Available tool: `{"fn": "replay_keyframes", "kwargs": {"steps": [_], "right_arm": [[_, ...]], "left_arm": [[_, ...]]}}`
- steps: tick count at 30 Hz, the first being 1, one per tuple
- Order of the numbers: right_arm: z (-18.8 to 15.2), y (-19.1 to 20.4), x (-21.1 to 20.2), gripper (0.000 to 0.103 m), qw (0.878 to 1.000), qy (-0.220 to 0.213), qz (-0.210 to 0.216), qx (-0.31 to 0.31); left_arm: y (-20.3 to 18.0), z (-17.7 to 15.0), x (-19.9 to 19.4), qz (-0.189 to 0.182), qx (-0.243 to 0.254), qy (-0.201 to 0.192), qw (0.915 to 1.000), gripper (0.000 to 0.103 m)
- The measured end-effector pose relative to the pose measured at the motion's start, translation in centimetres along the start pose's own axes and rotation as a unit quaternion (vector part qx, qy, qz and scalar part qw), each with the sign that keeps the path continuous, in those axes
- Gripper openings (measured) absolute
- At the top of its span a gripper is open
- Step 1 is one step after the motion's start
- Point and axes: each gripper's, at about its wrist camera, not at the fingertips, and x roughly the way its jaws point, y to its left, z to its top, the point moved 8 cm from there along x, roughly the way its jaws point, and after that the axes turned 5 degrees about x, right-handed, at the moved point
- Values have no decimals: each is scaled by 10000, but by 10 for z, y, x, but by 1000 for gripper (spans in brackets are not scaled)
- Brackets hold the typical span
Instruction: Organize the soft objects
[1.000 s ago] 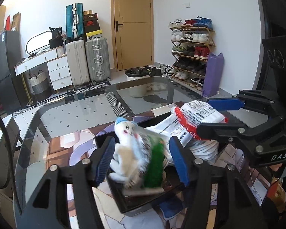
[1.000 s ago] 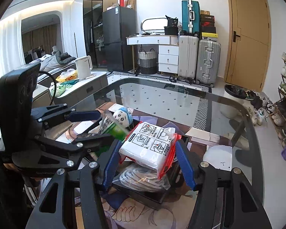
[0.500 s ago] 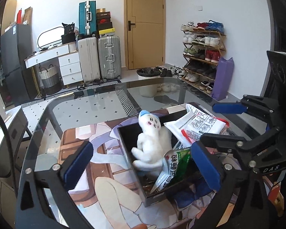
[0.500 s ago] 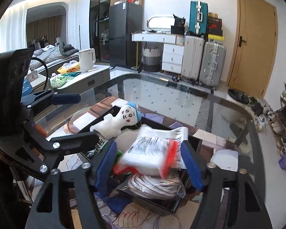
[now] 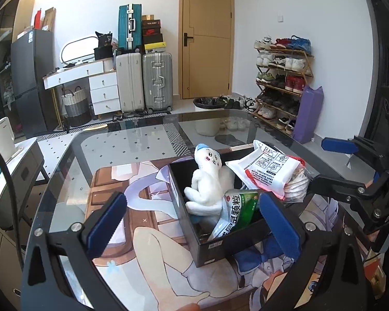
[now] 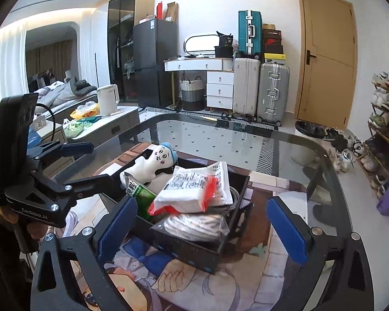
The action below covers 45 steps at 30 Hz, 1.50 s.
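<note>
A black box [image 5: 228,241] [image 6: 194,251] stands on the printed mat on a glass table. In it lie a white plush doll with a blue cap [image 5: 207,181] [image 6: 155,163], a green and white packet [image 5: 240,211] [image 6: 140,194], a white pack with a red edge [image 5: 268,171] [image 6: 197,189] and a bagged coil of cord [image 6: 194,224]. My left gripper [image 5: 192,223] is open and empty, just in front of the box. My right gripper [image 6: 202,228] is open and empty, its fingers on either side of the box's near end.
The printed mat [image 5: 147,246] covers the near part of the glass table [image 6: 220,134]. A side counter with a white kettle [image 6: 107,98] stands to the left. Suitcases [image 5: 142,80], a door and a shoe rack [image 5: 282,77] line the far walls.
My left gripper opened and let go of the doll and green packet into the box, then drew back. My right gripper opened and let the white pack drop onto the coil.
</note>
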Motion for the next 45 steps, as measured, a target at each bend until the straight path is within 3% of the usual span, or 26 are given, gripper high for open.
{"fn": "replay_keyframes", "kwargs": {"steps": [24,45], "right_arm": [[-21,-8,-4,102,9985,-513,41,169],[-25,-9,-13,102,9973,-699,130,198]], "left_arm": [[-1,-13,3,382,-192,-484,9979,103],[0,-11,3,448,-274,-572,9970,103]]}}
